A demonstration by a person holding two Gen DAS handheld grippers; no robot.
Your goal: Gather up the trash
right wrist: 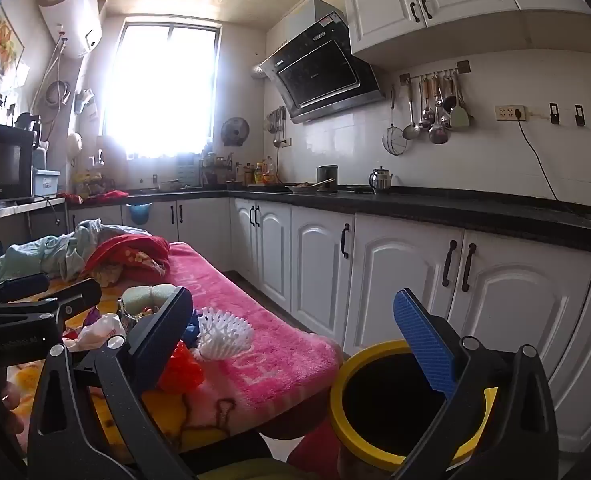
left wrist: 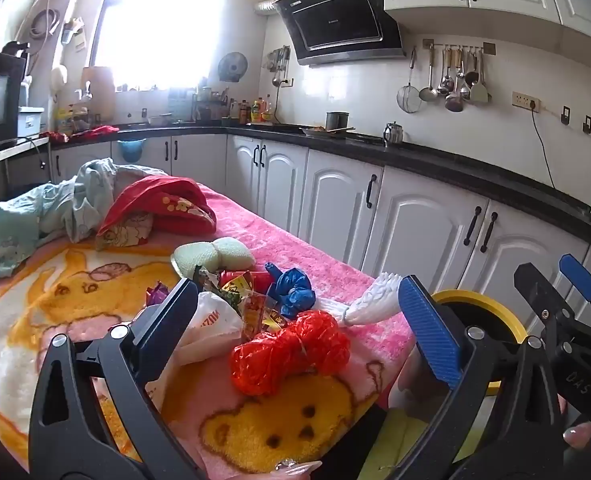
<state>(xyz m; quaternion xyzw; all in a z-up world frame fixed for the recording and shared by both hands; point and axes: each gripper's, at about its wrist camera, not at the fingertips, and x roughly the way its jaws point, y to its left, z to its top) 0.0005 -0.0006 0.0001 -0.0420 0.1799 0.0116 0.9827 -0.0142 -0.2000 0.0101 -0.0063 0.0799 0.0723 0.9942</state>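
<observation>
We see the trash heaped at the near right end of the pink cartoon blanket (left wrist: 295,236). Nearest lies a crumpled red plastic bag (left wrist: 291,354), glossy and knotted. Just beyond it sit a scrunched blue bag (left wrist: 295,292), colourful snack wrappers (left wrist: 251,304) and a white bag with orange lettering (left wrist: 211,324). A white foam fruit net (left wrist: 375,300) rests at the blanket's right edge, and a pale green sponge (left wrist: 215,256) lies farther back.

To the right of the blanket, lower down, stands a bin with a yellow rim (right wrist: 375,352) and dark inside.

Our left gripper (left wrist: 299,320) hovers over the pile with its jaws spread wide, clamping nothing. Our right gripper (right wrist: 299,332) is likewise spread wide and empty, reaching above the gap between blanket edge and bin.
</observation>
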